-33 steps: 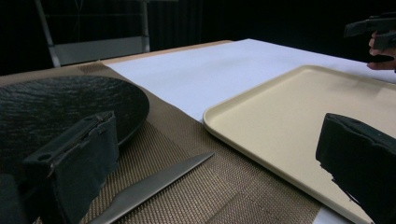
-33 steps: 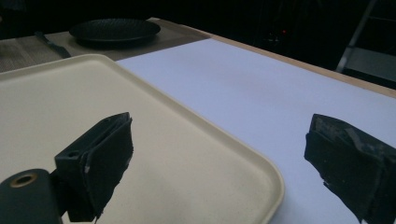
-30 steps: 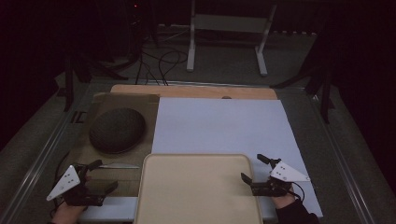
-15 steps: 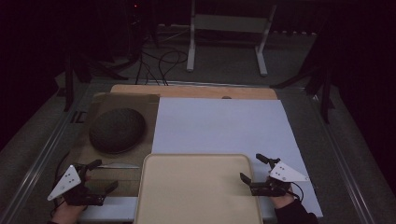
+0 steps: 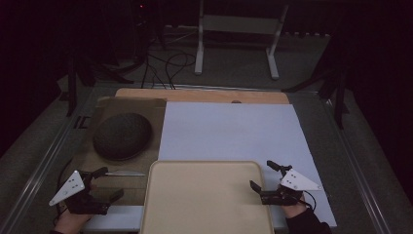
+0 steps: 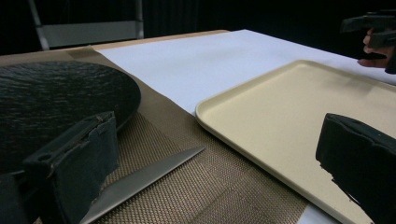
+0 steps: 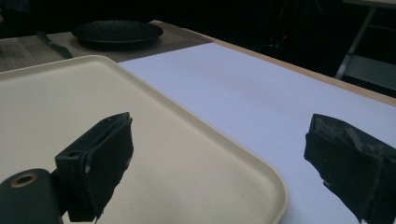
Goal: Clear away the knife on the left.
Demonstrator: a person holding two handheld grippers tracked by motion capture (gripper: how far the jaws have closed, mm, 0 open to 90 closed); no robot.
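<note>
A beige tray lies at the near middle of the table, partly on a white sheet. To its left, a black plate and a knife rest on a brown mat. My left gripper is open beside the tray's left edge. Its jaws straddle the knife blade and the tray's corner, touching neither. My right gripper is open at the tray's right edge, one jaw over the tray and the other over the sheet.
A wooden board runs along the far edge of the table under the sheet. A metal stand and cables sit on the floor beyond. The other hand and its gripper show far off across the tray.
</note>
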